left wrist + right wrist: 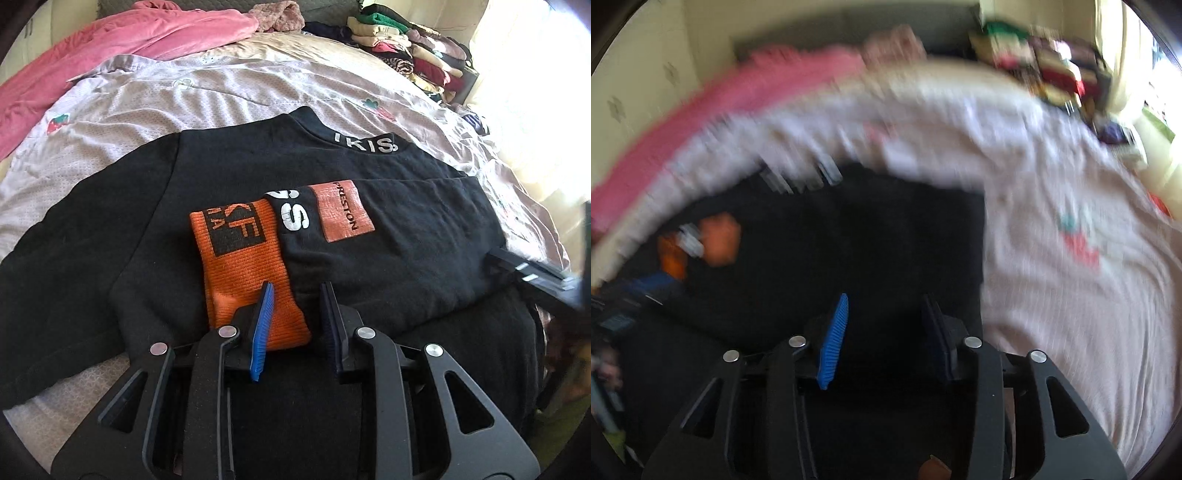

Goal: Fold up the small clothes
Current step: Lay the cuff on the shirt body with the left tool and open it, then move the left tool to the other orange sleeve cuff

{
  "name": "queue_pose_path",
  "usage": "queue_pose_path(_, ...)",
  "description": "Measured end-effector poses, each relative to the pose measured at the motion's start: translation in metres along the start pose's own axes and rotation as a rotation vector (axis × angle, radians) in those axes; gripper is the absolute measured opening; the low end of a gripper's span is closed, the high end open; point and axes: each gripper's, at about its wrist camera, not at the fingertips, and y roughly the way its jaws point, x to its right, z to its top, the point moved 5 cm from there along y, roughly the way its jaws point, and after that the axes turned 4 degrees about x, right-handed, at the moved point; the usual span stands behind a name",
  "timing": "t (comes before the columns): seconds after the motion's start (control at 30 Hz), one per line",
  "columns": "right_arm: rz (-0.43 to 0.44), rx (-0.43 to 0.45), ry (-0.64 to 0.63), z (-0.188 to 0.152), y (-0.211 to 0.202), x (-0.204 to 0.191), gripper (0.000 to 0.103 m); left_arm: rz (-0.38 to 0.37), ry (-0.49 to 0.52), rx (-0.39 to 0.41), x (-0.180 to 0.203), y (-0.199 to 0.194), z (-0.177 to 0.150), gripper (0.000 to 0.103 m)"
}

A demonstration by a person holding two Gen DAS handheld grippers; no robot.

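A pale bedspread [229,92] covers the bed, a black sweatshirt [110,229] spread on it. At six o'clock, the left gripper [295,295] gapes empty over its orange cuff [251,280]. The right gripper [886,306] hangs open, empty, over black cloth.

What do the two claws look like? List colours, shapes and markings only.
Both match. The left claw has matte black angular linkage arms with triangular cut-outs and round silver pivot pins; one ribbed bright-blue pad faces a dark navy one. The right claw looks alike. No cables, markings or sleeves show.
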Motion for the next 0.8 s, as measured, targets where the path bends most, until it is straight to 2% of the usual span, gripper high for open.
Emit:
queue_pose_path(0.07, 0.025, 0.002, 0.034, -0.001, 0.001, 0.003, 0.041, -0.003, 0.001, 0.003, 0.0, -0.001, -0.001, 0.019)
queue_pose_path(0.2, 0.018, 0.023, 0.023, 0.0, -0.004, -0.001, 0.043, -0.011, -0.004, 0.009, -0.001, -0.003, -0.001, 0.021)
queue_pose_path(0.33, 0.03, 0.047, 0.026, 0.001, -0.013, -0.002, 0.043, -0.019, -0.009, 0.02, 0.001, -0.012, 0.0, 0.038)
queue_pose_path(0.4, 0.045, 0.061, 0.029, 0.002, -0.019, -0.004, 0.043, -0.016, -0.006, 0.028, 0.002, -0.017, 0.002, 0.04)
queue_pose_path(0.47, 0.05, 0.072, 0.024, 0.002, -0.024, -0.005, 0.043, -0.017, -0.005, 0.034, 0.003, -0.021, 0.003, 0.047)
queue_pose_path(0.6, 0.065, 0.108, 0.006, 0.005, -0.036, -0.013, 0.057, -0.008, -0.004, 0.059, 0.003, -0.034, 0.003, 0.058)
queue_pose_path(0.67, 0.074, 0.123, -0.003, 0.006, -0.042, -0.017, 0.058, -0.004, -0.008, 0.07, 0.002, -0.04, 0.002, 0.066)
queue_pose_path(0.7, 0.077, 0.129, -0.006, 0.006, -0.044, -0.019, 0.059, -0.001, -0.007, 0.076, 0.001, -0.043, 0.002, 0.067)
queue_pose_path(0.8, 0.081, 0.149, -0.011, 0.007, -0.051, -0.022, 0.07, 0.004, -0.009, 0.092, 0.001, -0.051, 0.002, 0.072)
